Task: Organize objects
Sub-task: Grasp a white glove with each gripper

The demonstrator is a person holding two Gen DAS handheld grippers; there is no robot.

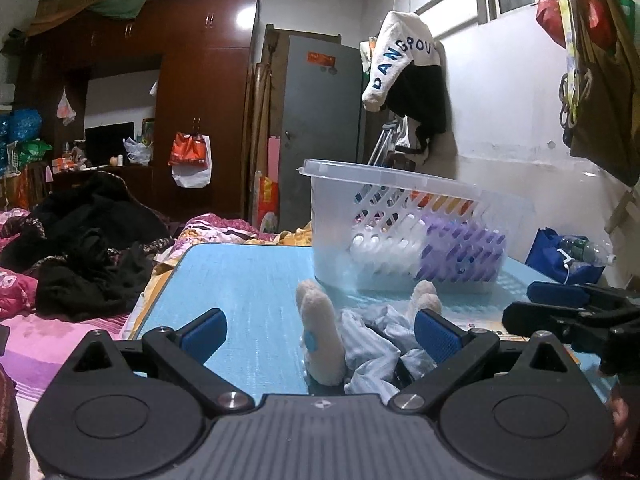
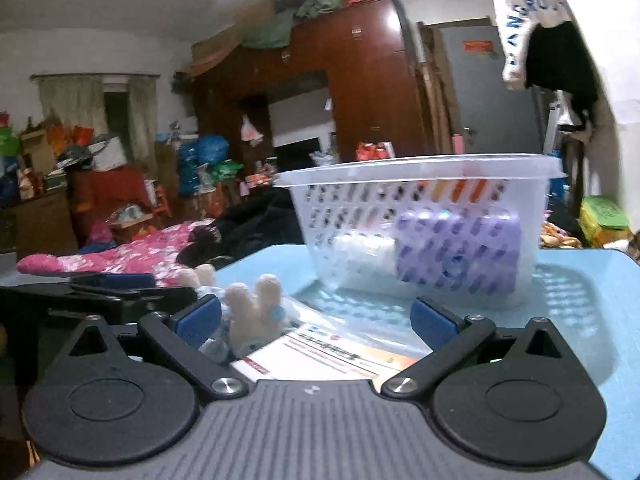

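plush toy [image 1: 320, 336] lies between my left gripper [image 1: 320, 334] fingers, spread wide and empty, long axis pointing at the basket [image 1: 400, 216]; right gripper [image 2: 316, 322], also spread, sits beside it.

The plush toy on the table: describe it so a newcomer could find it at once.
On the light blue table, in front of the clear slotted basket, lies a cream plush toy in pale blue striped cloth. Nothing else there is fuzzy; beside it lies only a flat printed packet.
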